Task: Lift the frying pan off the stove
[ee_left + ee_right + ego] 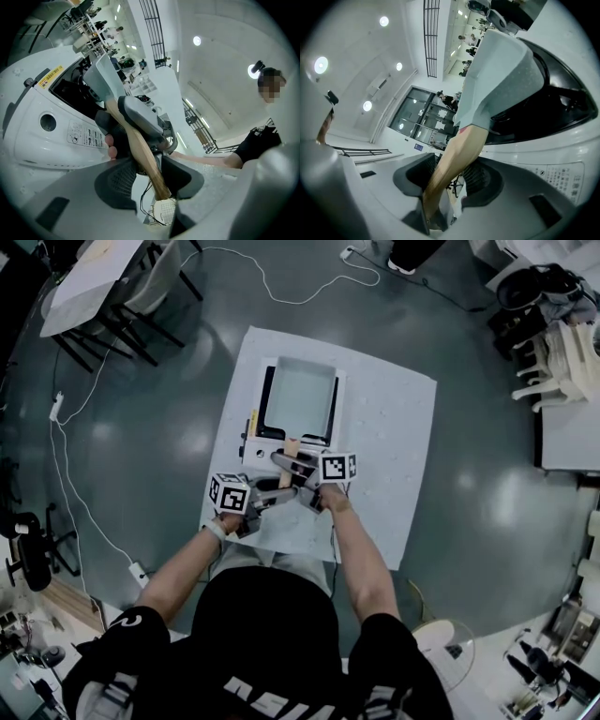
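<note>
A grey rectangular frying pan (298, 397) sits on a white portable stove (265, 442) with a black top, its wooden handle (291, 448) pointing toward me. Both grippers meet at that handle. My right gripper (287, 463) grips it nearer the pan, and my left gripper (279, 487) grips it nearer its end. In the left gripper view the handle (140, 150) runs up between the pads of the left gripper (150, 180) to the pan (104, 77). In the right gripper view the right gripper (445, 180) is shut on the handle (459, 154) below the pan (497, 79).
The stove stands on a white table (403, 427) on a dark floor. A white cable (281, 292) lies on the floor behind it. A table with chairs (103, 277) stands at the far left, and white chairs (562, 362) at the right.
</note>
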Motion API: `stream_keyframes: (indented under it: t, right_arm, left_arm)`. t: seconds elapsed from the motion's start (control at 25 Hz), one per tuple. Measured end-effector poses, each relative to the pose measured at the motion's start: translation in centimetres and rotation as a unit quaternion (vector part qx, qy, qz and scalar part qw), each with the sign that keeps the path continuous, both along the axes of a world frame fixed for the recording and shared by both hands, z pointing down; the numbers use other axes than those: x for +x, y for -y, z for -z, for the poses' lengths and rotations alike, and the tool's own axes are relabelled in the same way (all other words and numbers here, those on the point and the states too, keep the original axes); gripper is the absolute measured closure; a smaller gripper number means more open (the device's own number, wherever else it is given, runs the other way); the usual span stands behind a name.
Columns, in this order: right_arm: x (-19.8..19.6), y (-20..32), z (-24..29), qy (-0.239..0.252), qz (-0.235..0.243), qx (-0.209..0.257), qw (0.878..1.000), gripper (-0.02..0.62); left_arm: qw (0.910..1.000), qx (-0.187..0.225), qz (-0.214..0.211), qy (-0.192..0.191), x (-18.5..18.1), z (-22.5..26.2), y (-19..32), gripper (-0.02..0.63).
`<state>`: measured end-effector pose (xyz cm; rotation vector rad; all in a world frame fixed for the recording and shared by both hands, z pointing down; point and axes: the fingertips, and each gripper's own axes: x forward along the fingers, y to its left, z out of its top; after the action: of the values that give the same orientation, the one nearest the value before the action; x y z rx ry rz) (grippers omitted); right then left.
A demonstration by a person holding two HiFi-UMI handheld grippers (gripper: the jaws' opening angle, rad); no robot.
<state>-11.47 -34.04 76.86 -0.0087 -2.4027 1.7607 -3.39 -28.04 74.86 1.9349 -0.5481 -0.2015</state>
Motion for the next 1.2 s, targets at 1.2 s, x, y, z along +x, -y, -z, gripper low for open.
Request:
stream_keyframes:
  t: [1.2]
  right_arm:
    - [-0.5, -7.1, 14.8, 0.008, -0.069, 0.16, 0.985, 0.416]
  left_arm:
    - [0.9868, 0.132, -0.084, 0.044, -1.3, 12.1, -8.3, 0.442]
